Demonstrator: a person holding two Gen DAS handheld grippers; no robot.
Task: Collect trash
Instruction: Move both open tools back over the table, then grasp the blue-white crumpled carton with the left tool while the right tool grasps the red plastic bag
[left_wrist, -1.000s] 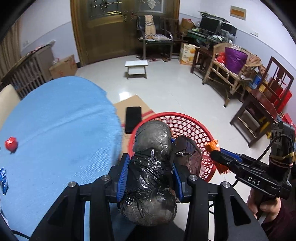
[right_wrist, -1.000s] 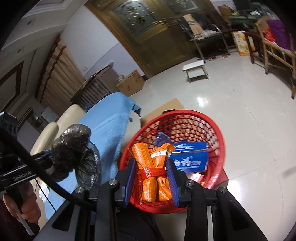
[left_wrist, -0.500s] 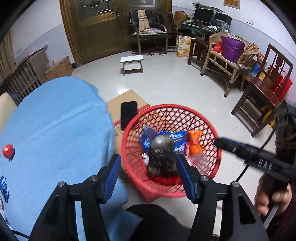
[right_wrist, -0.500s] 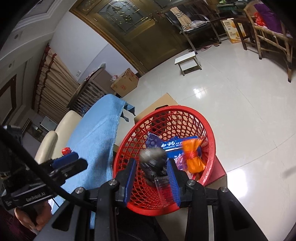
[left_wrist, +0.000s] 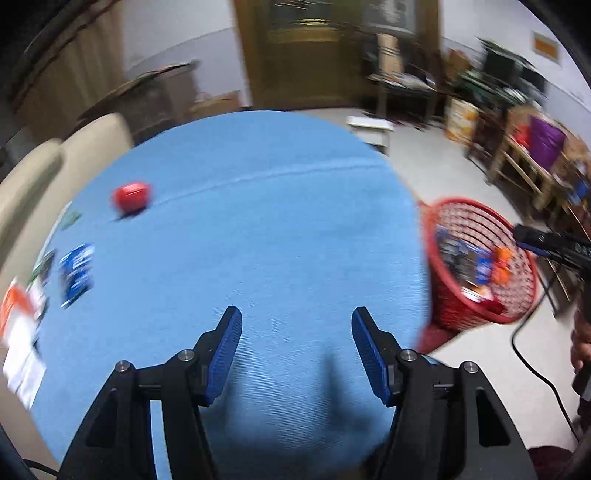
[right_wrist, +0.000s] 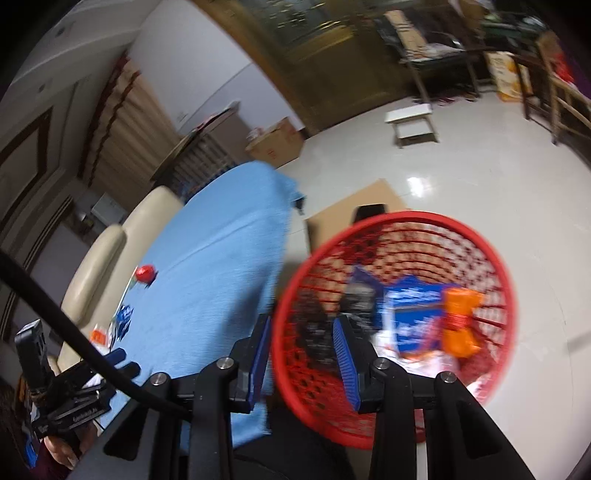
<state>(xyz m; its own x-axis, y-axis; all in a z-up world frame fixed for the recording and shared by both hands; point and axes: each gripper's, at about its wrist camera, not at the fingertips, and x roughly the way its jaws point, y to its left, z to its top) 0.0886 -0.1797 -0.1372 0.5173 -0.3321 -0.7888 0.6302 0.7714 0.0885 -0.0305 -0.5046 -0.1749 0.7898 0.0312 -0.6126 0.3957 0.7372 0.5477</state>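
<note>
Both grippers spread, empty: left gripper (left_wrist: 296, 325) over blue tablecloth (left_wrist: 258, 221); right gripper (right_wrist: 301, 332) beside red basket (right_wrist: 480, 236).

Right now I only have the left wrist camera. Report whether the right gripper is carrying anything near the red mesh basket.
Observer: Nothing. The right gripper is empty, jaws slightly apart, aimed at the table-side rim of the red mesh basket.
Operator: Now report what sits on the floor behind that basket; the blue tablecloth blocks me.
Observer: A flat brown cardboard sheet with a black phone on it, partly hidden by the basket's far rim.
</note>
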